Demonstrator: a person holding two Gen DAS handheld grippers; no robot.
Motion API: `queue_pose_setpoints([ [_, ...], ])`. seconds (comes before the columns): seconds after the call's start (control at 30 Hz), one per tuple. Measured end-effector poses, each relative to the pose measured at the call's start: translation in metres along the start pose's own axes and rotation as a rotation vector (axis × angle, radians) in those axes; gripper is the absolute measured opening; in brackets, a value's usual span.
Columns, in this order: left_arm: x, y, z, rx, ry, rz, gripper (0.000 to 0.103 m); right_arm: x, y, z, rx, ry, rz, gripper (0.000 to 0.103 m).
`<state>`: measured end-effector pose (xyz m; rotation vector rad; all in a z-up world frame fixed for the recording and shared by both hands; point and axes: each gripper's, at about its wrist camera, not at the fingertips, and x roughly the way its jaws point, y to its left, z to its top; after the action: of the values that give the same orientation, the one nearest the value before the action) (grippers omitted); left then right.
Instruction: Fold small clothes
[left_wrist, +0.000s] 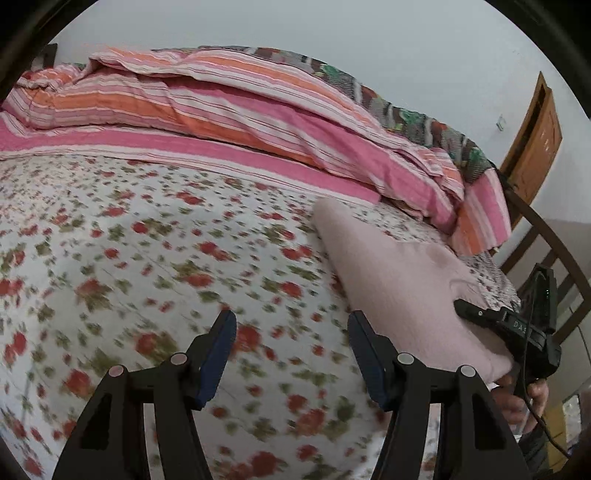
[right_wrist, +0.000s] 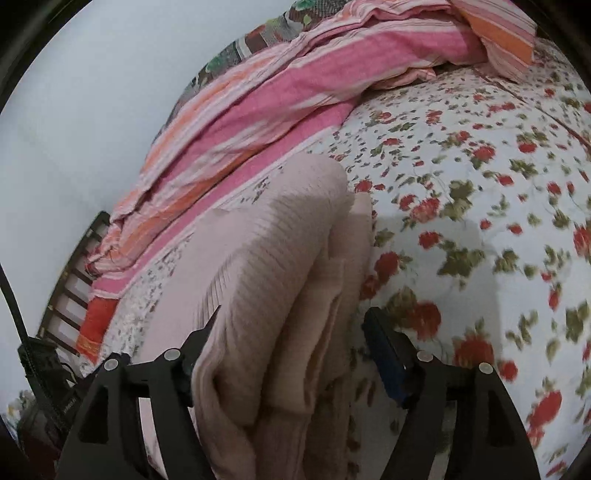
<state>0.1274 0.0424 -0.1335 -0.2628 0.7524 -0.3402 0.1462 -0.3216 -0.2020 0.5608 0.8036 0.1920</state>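
The right gripper (right_wrist: 291, 354) stands released astride the folded pink knit (right_wrist: 280, 258), seemingly letting the fold settle on the bed (right_wrist: 461, 206), while the left gripper (left_wrist: 291, 350) hangs unclenched, empty.

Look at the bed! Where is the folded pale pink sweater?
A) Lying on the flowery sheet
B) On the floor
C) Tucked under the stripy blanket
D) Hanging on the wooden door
A: the pale pink sweater lies folded on the flowery sheet, in front of the bunched stripy blanket, with the right gripper fingers standing apart on either side of its near end.
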Motion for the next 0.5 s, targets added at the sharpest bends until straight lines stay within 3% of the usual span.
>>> queue_pose_setpoints([
  [0.2, 0.002, 0.021, 0.012, -0.013, -0.007, 0.025, 0.060, 0.020, 0.009, 0.012, -0.033, 0.060, -0.022, 0.072],
  [0.33, 0.000, 0.026, 0.020, 0.004, -0.019, 0.049, 0.060, 0.025, 0.017, 0.017, -0.052, 0.110, 0.000, 0.059],
  [0.4, -0.001, 0.029, 0.024, 0.002, -0.026, 0.047, 0.060, 0.021, 0.025, 0.019, -0.082, 0.101, -0.017, 0.042],
  [0.5, -0.003, 0.035, 0.030, -0.015, -0.037, 0.027, 0.060, 0.006, 0.046, 0.023, -0.135, 0.065, -0.022, 0.037],
])
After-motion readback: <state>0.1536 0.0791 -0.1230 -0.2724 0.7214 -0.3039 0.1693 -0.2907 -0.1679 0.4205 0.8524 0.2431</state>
